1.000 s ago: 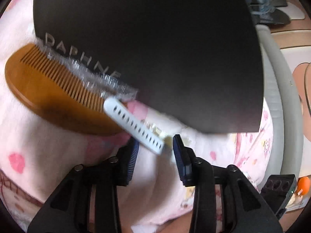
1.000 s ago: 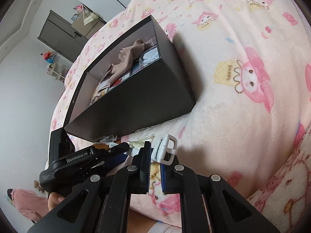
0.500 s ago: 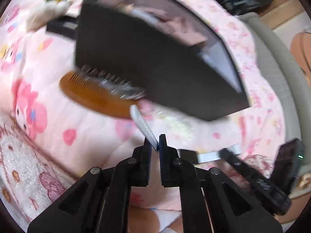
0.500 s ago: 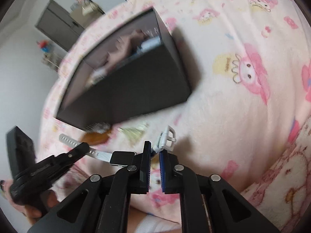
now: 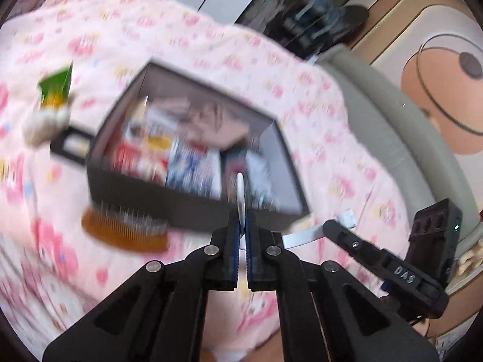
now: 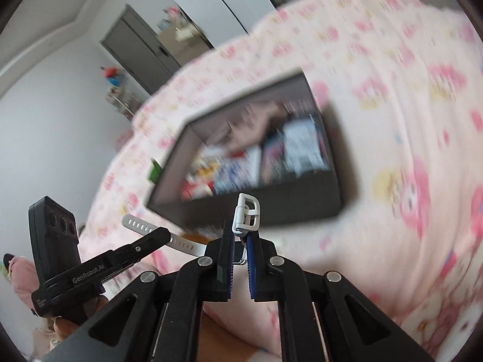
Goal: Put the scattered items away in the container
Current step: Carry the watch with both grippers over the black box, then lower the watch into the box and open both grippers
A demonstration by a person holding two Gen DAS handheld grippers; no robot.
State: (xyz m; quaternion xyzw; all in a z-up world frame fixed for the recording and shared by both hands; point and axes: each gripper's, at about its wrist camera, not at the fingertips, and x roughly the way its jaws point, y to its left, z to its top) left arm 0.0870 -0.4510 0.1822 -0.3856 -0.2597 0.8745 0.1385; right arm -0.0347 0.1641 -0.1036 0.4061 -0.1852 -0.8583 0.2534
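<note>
The open black rectangular cardboard box [image 5: 193, 205] sits on the pink cartoon-print fleece blanket [image 5: 326, 138] and serves as the landmark here. Inside it lie blurred packets in red, white and blue and a beige piece of cloth; no print on them can be read.

The white silicone watch with its perforated strap [image 5: 240, 194] is held in the air in front of the box's near wall, stretched between both tools. The left gripper [image 5: 241, 226] has its jaws pressed together on the perforated strap end, which stands edge-on above the box's near wall in the left wrist view. The right gripper [image 6: 240, 235] is clamped on the other end, with the white buckle [image 6: 248, 215] sticking up past its tips against the box's dark front wall.

In the right wrist view the left tool's side reads "GenRobot.AI"; in the left wrist view the right tool carries the letters "DAS".

An orange-brown wooden comb [image 5: 123, 232] lies on the blanket against the box's near left corner. A green packet [image 5: 57, 86] and a whitish fluffy object [image 5: 42, 123] lie beyond the box's left end, with a flat black frame-like piece [image 5: 71, 147] touching that end.
</note>
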